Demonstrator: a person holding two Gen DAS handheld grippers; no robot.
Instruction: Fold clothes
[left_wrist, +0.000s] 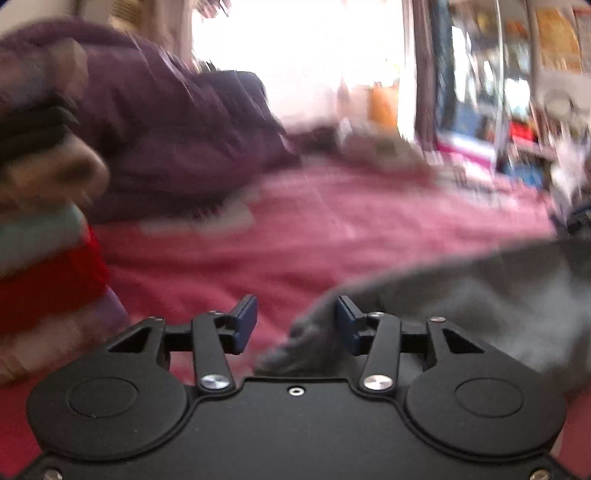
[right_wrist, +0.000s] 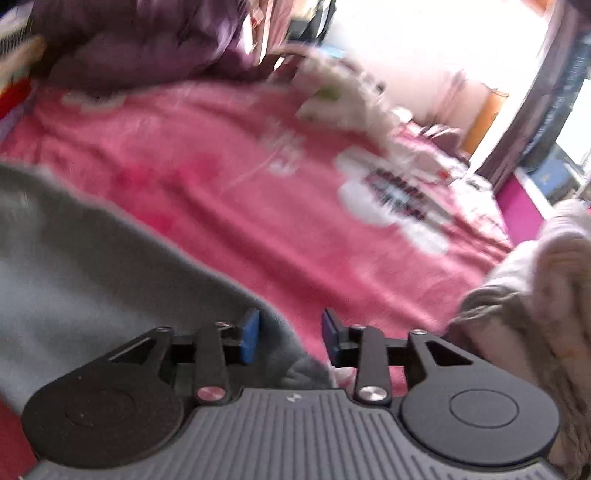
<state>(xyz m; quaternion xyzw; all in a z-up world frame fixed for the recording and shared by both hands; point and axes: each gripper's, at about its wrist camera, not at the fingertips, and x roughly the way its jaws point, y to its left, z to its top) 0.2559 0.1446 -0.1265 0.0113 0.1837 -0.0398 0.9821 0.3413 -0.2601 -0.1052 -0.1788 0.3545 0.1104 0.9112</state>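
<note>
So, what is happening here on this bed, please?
A person is folding clothes on a pink fleece blanket, holding tongs in each hand. The left tongs and the right tongs are both open, each with a corner of the soft grey garment lying between its blue fingers, not yet pinched. A purple quilted duvet lies bunched behind. The pictures are blurred.
</note>
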